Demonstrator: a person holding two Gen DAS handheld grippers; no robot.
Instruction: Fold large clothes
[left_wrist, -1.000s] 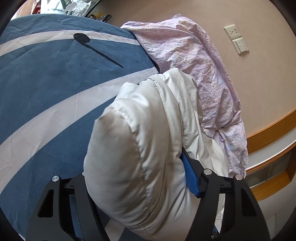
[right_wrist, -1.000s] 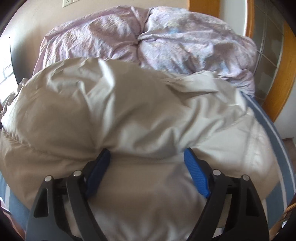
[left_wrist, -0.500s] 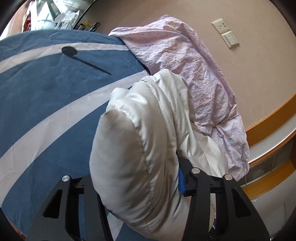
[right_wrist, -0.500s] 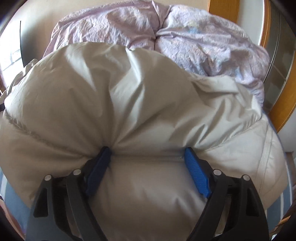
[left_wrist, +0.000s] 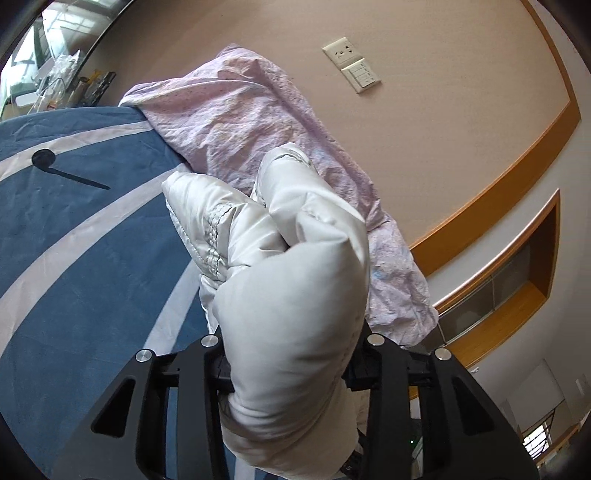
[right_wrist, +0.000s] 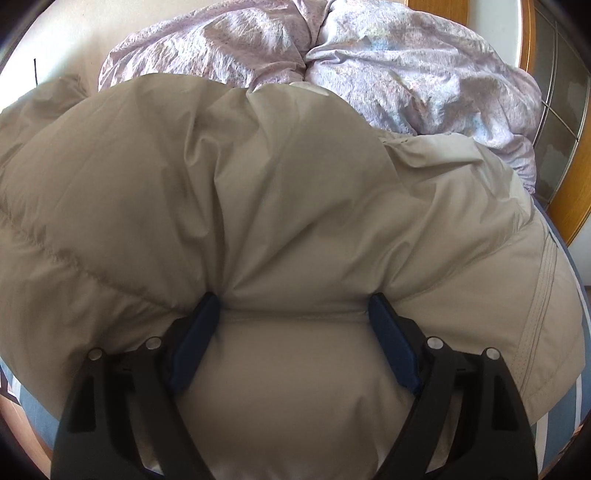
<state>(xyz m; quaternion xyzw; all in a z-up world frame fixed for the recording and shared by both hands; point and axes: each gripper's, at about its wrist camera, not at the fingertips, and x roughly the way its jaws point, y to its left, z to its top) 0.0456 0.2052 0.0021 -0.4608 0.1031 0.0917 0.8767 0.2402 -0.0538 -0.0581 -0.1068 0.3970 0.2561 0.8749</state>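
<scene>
A puffy off-white down jacket (left_wrist: 291, 295) is held up over a blue bed cover with white stripes (left_wrist: 81, 236). My left gripper (left_wrist: 291, 354) is shut on a thick bunched fold of the jacket, which hides its pads. In the right wrist view the jacket (right_wrist: 280, 206) looks beige and fills most of the frame. My right gripper (right_wrist: 295, 314) is shut on a wide padded section of it, with the blue pads (right_wrist: 391, 343) pressed into the fabric on both sides.
A crumpled lilac duvet (left_wrist: 273, 125) lies along the wall at the head of the bed; it also shows in the right wrist view (right_wrist: 369, 66). A wall socket and switch (left_wrist: 351, 62) sit above it. Wooden trim and a glass panel (right_wrist: 561, 122) stand at the right.
The left gripper has lifted and tilted up with the jacket, so more wall shows and the fold has bunched narrower. The right gripper has moved closer into the jacket and kept its hold.
</scene>
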